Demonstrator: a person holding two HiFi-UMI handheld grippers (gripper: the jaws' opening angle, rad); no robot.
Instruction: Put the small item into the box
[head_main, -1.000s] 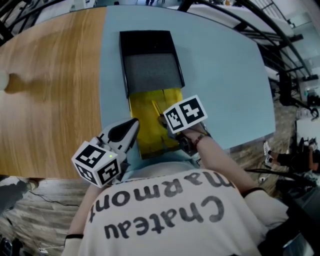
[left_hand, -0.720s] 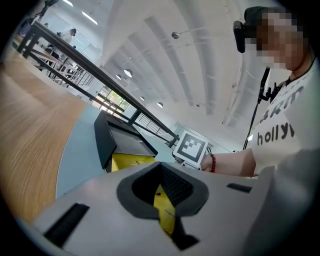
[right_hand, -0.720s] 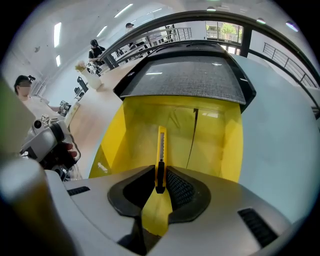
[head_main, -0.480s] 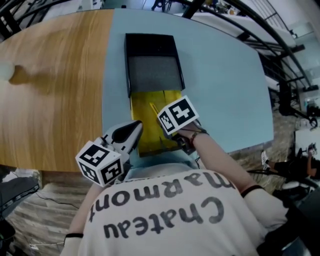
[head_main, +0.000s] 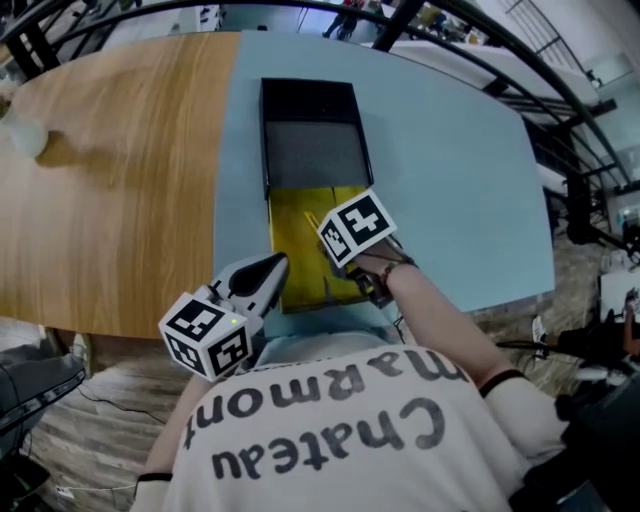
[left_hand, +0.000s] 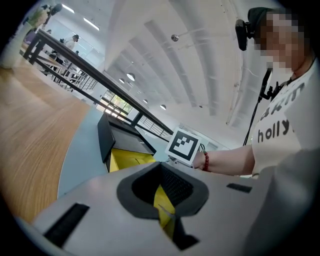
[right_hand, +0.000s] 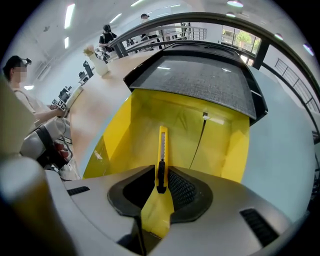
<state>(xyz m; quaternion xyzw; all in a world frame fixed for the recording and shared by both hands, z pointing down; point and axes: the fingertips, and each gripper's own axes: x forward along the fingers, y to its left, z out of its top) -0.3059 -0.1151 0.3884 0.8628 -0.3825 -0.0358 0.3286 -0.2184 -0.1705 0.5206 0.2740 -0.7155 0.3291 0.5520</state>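
As the head view looks down, the box lies open on the blue part of the table. Its far half is black and lined with grey foam; its near half is yellow. My right claw hangs over the yellow half, cube uppermost. A thin knife reaches forward from it above the yellow floor. My left claw sits just beside the box's near left corner, close to the table edge, tip toward the yellow half.

Left gripper view: the left claw's jaws stand a little apart with nothing between them. Only a strip of the yellow box shows through the gap. Beyond, the right claw's cube is above the box's near end, with my wrist and a red bracelet behind it.

Right gripper view: the right claw is pinched on the knife, its black rear end between the pads. The yellow body juts straight ahead over the box floor, within the walls. Whether it touches the floor I cannot tell. A thin dark cord lies on that floor to the knife's right, apart from it. The foam-lined half rises at the far end.
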